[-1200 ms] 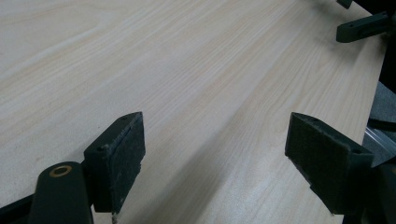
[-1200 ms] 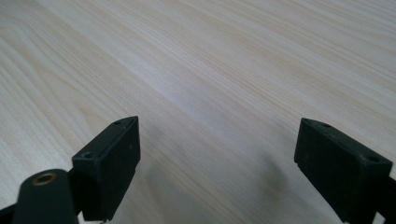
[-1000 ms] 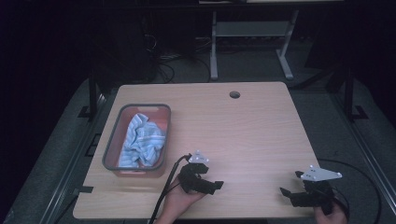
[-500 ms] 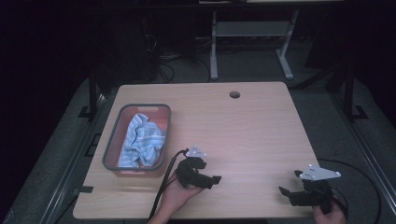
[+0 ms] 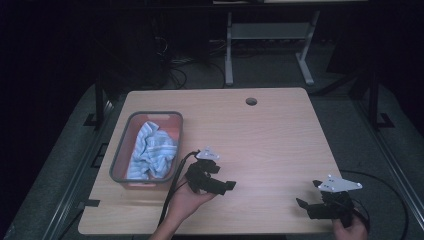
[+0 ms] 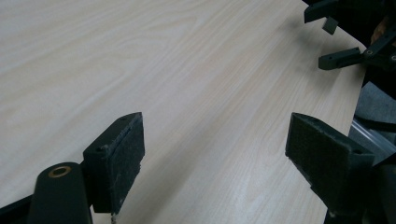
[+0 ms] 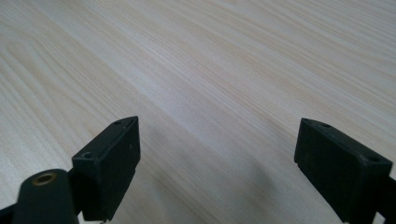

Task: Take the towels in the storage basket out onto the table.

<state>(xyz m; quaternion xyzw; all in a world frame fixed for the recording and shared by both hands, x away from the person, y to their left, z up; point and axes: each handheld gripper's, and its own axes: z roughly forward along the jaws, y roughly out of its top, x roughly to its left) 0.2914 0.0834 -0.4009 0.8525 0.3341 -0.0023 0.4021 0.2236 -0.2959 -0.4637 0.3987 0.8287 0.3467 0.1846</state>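
A grey basket (image 5: 118,159) with an orange inside stands on the left of the wooden table (image 5: 270,135). A crumpled blue-and-white striped cloth (image 5: 150,152) lies in it. Just right of the basket a hand holds my left gripper (image 5: 225,178) above the table, pointing right. In its own view my left gripper (image 6: 215,154) is open with only bare wood between the jaws. My right gripper (image 5: 307,196) hovers near the front right corner, pointing left. Up close the right gripper (image 7: 217,158) is also open and holds nothing. The left gripper view catches the right gripper (image 6: 348,44) at the far side.
A round cable hole (image 5: 251,101) sits near the table's far edge. A white desk frame (image 5: 265,45) and cables stand on the dark floor behind. Black cables trail from both grippers off the front edge.
My left gripper has moved a little away from the front edge, staying beside the basket. The right gripper has held still.
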